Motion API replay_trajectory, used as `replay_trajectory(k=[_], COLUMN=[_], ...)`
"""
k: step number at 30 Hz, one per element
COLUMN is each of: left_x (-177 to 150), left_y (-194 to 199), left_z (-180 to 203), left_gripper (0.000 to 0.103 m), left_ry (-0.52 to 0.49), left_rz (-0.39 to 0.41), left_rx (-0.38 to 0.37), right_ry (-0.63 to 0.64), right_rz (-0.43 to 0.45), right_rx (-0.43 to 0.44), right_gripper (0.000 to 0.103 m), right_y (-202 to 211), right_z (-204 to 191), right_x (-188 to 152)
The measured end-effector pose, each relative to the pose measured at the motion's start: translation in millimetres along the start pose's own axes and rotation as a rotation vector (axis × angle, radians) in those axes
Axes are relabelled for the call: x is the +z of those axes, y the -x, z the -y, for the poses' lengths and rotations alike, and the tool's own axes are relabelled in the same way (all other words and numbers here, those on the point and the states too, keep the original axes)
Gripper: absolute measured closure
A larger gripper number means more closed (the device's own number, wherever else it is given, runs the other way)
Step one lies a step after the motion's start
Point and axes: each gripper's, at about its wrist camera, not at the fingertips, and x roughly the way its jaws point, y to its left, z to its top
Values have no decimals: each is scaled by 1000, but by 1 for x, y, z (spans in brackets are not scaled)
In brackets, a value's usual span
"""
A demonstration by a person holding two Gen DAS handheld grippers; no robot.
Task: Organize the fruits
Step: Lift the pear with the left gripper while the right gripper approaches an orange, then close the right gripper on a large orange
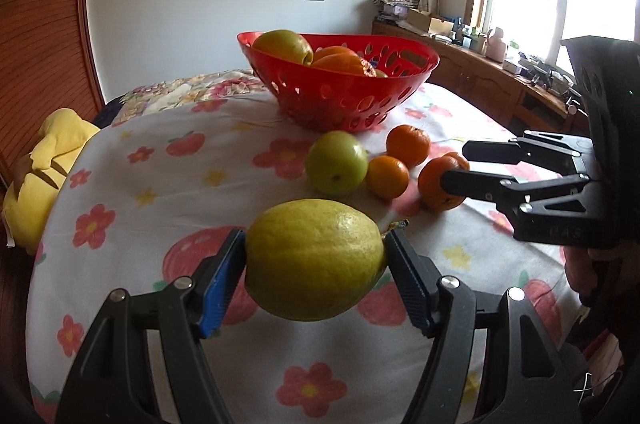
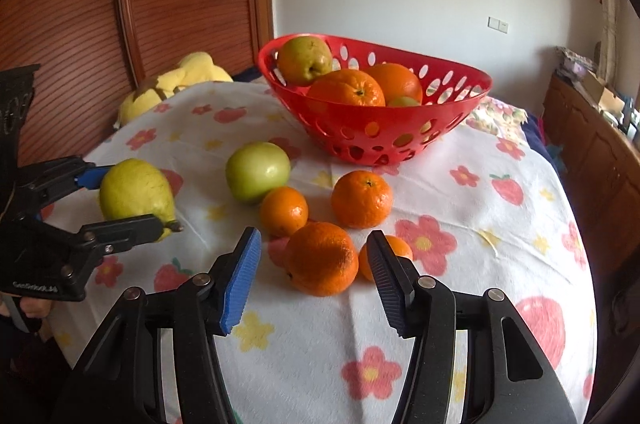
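My left gripper [image 1: 314,260] is shut on a yellow-green pear [image 1: 314,260], held just above the flowered cloth; it also shows in the right wrist view [image 2: 134,192]. My right gripper [image 2: 314,264] is open, its jaws on either side of an orange [image 2: 322,258] on the cloth, apart from it. A green apple [image 2: 258,171] and several small oranges [image 2: 362,198] lie in front of a red perforated basket [image 2: 400,140]. The basket holds a pear [image 2: 304,60] and large oranges [image 2: 346,88].
The flowered cloth [image 2: 460,304] covers a round surface that drops off at the left and right. A yellow plush toy [image 2: 176,80] lies at the far left edge. A wooden sideboard [image 1: 480,72] with clutter stands under the window.
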Motion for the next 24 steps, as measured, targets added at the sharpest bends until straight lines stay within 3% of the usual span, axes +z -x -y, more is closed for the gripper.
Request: replay_trajectory(k=[20, 24], left_x=[-8, -7], left_y=[-3, -4], left_z=[-3, -3], left_gripper=[33, 32], left_ry=[26, 26], left_rz=[-22, -24], left_rx=[10, 12], right_ry=[85, 99], right_rz=[-63, -68], right_rx=[-41, -75], right_gripper=[47, 53], right_y=[-22, -25], right_z=[-11, -13], right_x=[-1, -2])
